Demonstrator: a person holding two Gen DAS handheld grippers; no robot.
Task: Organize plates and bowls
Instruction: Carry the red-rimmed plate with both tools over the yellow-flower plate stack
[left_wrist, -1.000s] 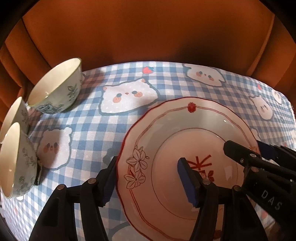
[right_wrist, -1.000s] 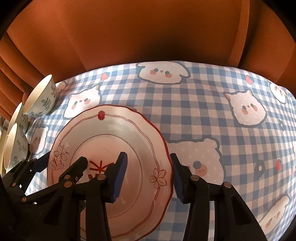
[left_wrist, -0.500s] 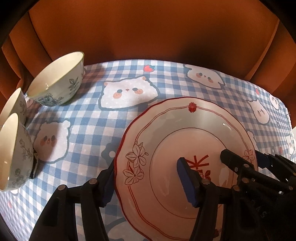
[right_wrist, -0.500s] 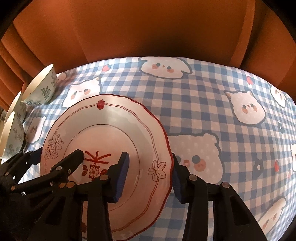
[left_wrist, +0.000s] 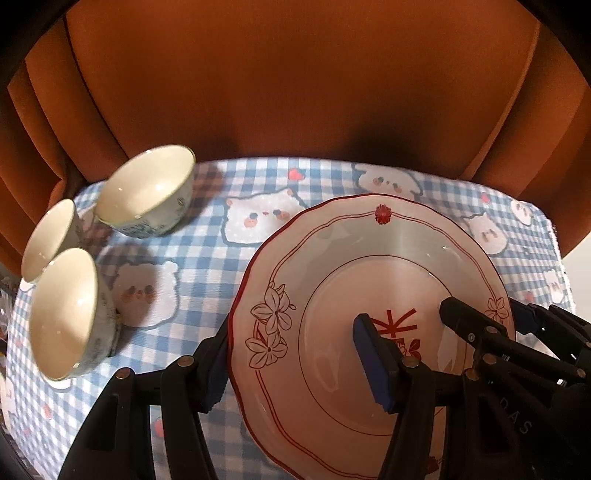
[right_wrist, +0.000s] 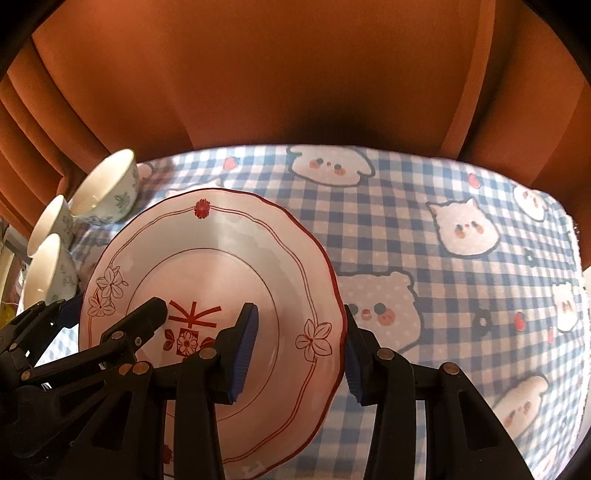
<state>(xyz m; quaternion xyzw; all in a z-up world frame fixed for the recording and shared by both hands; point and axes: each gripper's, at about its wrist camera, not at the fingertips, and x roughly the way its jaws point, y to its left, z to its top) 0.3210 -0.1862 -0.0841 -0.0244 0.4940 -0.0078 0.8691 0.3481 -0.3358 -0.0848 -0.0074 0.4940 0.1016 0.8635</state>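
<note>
1. Far left on the blue-and-white checked tablecloth (left_wrist: 207, 258) with cartoon animal faces, three cream ceramic bowls with blue-green floral outsides (left_wrist: 146, 192) sit clustered together near the edge, clear of the plate and in front of an orange curtain (left_wrist: 295, 92).

2. Centre: a wide white ceramic plate with a scalloped red rim and red flower motifs (left_wrist: 332, 277) is carried between two hand-held tools. It appears lifted off the cloth, though the gap beneath it cannot be seen outright.

3. The left gripper (left_wrist: 295, 354) straddles the plate's left rim, jaws roughly half open, one blue pad beneath the edge and one over the well. They look closed on the plate.

4. The right gripper (right_wrist: 299, 350) straddles the right rim in the same way, jaws set somewhat narrower and seemingly clamped on the plate.

5. Right: the rest of the cloth lies bare of dishes.

6. To do this lift well, both hands should probably rise together and keep the plate level. Uneven height could twist the glazed rim out of the pads, and the bowls at left need clearance.
</note>
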